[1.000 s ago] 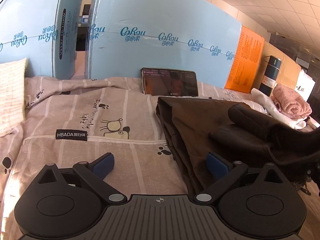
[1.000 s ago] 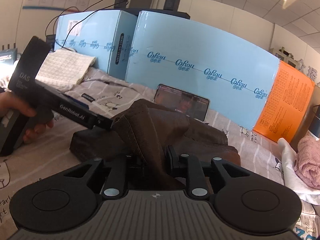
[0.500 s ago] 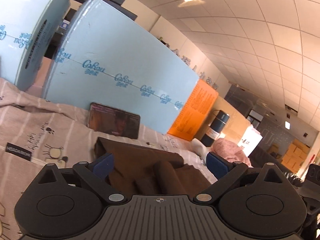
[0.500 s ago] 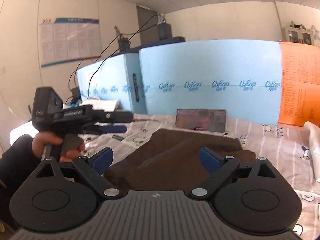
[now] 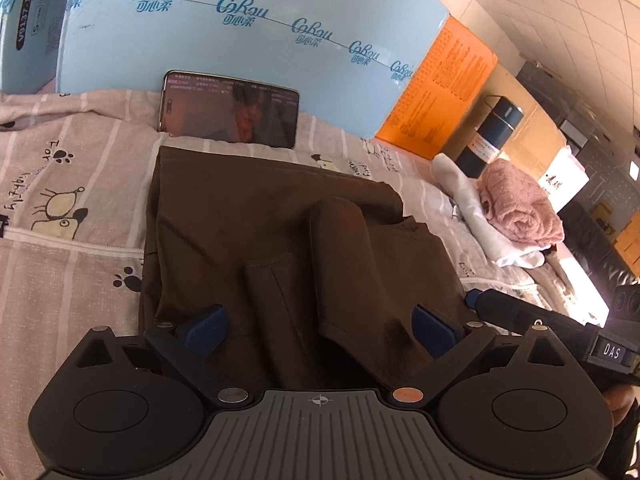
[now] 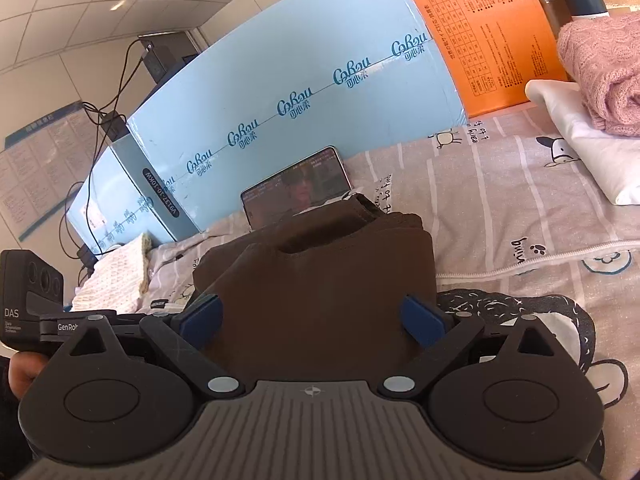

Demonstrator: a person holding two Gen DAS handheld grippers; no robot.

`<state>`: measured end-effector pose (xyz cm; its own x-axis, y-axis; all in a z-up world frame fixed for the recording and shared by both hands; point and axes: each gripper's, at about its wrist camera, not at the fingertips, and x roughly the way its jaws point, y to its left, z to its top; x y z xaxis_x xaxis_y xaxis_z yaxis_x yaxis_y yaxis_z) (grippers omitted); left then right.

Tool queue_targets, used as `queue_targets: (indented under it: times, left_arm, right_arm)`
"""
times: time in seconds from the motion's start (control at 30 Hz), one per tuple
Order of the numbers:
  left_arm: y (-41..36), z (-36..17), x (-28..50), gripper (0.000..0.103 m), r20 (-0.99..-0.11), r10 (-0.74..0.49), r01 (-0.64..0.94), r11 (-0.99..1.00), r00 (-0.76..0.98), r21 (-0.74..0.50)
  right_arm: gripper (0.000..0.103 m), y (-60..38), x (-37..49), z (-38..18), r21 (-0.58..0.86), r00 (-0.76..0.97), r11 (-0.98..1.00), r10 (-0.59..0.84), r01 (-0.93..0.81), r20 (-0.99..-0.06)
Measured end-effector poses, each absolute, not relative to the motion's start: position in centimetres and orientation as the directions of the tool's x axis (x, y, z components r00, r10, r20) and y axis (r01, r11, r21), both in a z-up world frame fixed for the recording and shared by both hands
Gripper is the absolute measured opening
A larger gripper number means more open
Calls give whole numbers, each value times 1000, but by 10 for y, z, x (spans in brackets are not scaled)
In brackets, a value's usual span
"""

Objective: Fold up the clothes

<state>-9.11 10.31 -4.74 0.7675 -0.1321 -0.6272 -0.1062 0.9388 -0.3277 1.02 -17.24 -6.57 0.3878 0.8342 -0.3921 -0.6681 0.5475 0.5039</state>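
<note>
A dark brown garment (image 5: 280, 232) lies folded on the patterned bed sheet (image 5: 72, 184), with a loose flap raised along its middle. My left gripper (image 5: 320, 328) is open and hovers over its near edge, holding nothing. In the right wrist view the same brown garment (image 6: 320, 272) lies as a thick folded stack. My right gripper (image 6: 312, 318) is open just above its near end, blue pads on either side of it. The right gripper's body (image 5: 560, 328) shows at the right of the left wrist view.
A phone (image 5: 230, 110) with a lit screen leans on light blue boxes (image 5: 240, 40) behind the garment. A pink knit (image 5: 520, 208) lies on white folded cloth (image 5: 480, 216) at the right, by a dark flask (image 5: 492, 136) and an orange sheet (image 5: 440, 88).
My right gripper has let go of the brown garment and opened; the garment now lies flat and folded. Both grippers have tipped up and come back down over it.
</note>
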Motion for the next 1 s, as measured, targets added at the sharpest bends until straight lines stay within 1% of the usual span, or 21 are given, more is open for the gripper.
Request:
queue_targets:
  times: [0.03, 0.07, 0.1, 0.13, 0.17, 0.2, 0.23, 0.3, 0.37, 0.4, 0.43, 0.53, 0.57, 0.6, 0.63, 0.67, 0.7, 0.73, 0.77, 0.8, 1.0]
  left_arm:
    - [97, -47, -92, 97, -628, -116, -86, 955, 770, -283]
    - [92, -47, -93, 87, -624, -102, -71, 966, 775, -247]
    - [87, -47, -95, 72, -619, -89, -57, 976, 781, -212]
    - [88, -45, -97, 67, -599, -99, -43, 975, 794, -219]
    - [89, -44, -99, 56, -577, -113, -29, 972, 809, -232]
    - [90, -43, -101, 50, -555, -127, -14, 970, 822, -244]
    - [92, -42, -103, 46, -532, -141, 0, 967, 835, -256]
    - [94, -39, -107, 34, -485, -168, 31, 960, 858, -278]
    - [97, -37, -111, 24, -435, -194, 62, 952, 879, -298]
    - [95, -32, -113, 19, -413, -180, 69, 960, 893, -271]
    - [94, -26, -115, 19, -390, -164, 73, 969, 906, -237]
    - [84, -18, -116, 19, -385, -61, 46, 998, 921, -49]
    - [83, -23, -113, 22, -418, -17, 22, 1000, 908, 6]
    - [82, -28, -110, 29, -452, 29, -1, 998, 892, 60]
    - [84, -34, -108, 34, -475, 55, -19, 997, 878, 80]
    - [87, -39, -107, 45, -492, 71, -36, 996, 868, 79]
    - [91, -40, -109, 57, -488, 79, -58, 997, 869, 58]
    - [94, -41, -110, 65, -481, 86, -80, 996, 873, 34]
    - [100, -40, -112, 78, -468, 80, -94, 996, 880, -6]
    - [102, -41, -111, 83, -475, 100, -113, 994, 874, 1]
    - [115, -55, -101, 86, -531, 245, -231, 968, 811, 94]
  right_arm:
    - [97, -174, 10, -67, 507, 389, 548, 834, -665, -391]
    - [97, -174, 11, -67, 516, 389, 548, 835, -659, -390]
    - [97, -176, 12, -67, 522, 391, 550, 834, -652, -390]
    - [97, -178, 13, -68, 527, 398, 557, 830, -642, -392]
    - [97, -180, 14, -68, 529, 408, 567, 823, -631, -395]
    - [97, -181, 15, -68, 533, 415, 573, 819, -623, -396]
    - [97, -183, 16, -69, 540, 424, 579, 815, -611, -395]
    - [97, -187, 19, -70, 561, 435, 588, 809, -583, -396]
    - [97, -189, 22, -72, 587, 432, 590, 807, -555, -402]
    - [97, -191, 24, -73, 599, 432, 590, 806, -542, -404]
    - [97, -192, 26, -74, 608, 433, 592, 805, -529, -406]
    - [97, -194, 26, -73, 608, 457, 606, 792, -513, -404]
    - [97, -194, 26, -73, 608, 457, 607, 792, -512, -405]
    - [97, -194, 27, -74, 607, 457, 608, 791, -512, -406]
    - [97, -194, 27, -74, 606, 458, 609, 790, -512, -408]
    - [97, -194, 27, -74, 605, 458, 610, 789, -512, -409]
    - [97, -193, 27, -74, 603, 457, 613, 788, -511, -413]
    - [97, -192, 28, -75, 601, 456, 615, 786, -510, -418]
    - [97, -192, 28, -75, 601, 452, 616, 786, -509, -422]
    - [97, -191, 28, -76, 600, 449, 617, 785, -509, -426]
    - [97, -188, 30, -79, 595, 438, 624, 781, -507, -445]
